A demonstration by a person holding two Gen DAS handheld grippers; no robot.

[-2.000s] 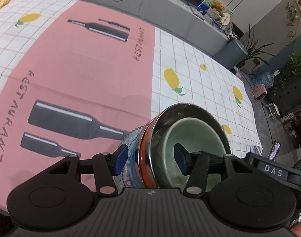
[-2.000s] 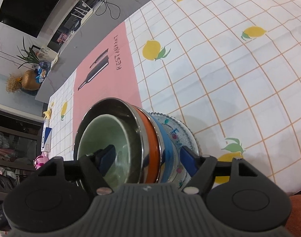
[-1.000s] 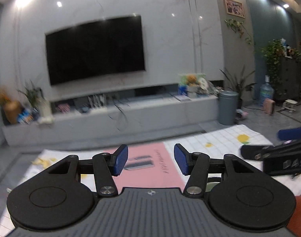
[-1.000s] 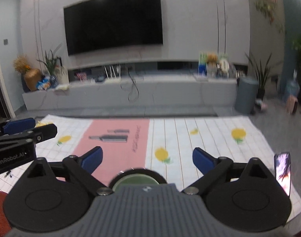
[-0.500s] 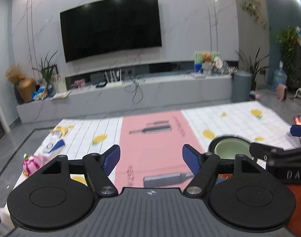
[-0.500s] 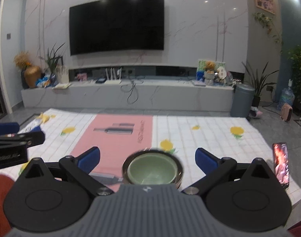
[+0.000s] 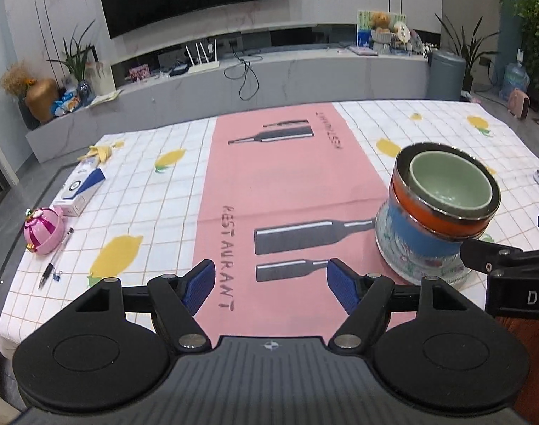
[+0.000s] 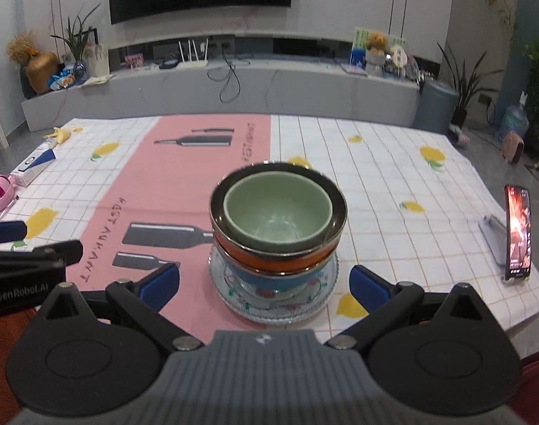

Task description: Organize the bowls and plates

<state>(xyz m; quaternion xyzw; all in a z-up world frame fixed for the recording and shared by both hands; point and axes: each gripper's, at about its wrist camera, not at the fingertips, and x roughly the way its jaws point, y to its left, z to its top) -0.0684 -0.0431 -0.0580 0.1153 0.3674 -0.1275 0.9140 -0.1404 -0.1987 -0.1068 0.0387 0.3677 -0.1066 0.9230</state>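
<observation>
Sitting near the front edge of the bench, on its right half, is the stack: a green bowl nested in a steel-rimmed orange bowl, then a blue bowl, all on a patterned plate. The blue bowl is mostly hidden, and the plate's near rim gets cut off by the right tool, so can't tell what's under there. That tool has its jaws spread wide, gripping nothing, with the stack just ahead of its blue pads. The left tool is wide open too, empty, over the pink strip left of the stack. Its jaws have just been opening. A phone stands at the bench's right edge.
</observation>
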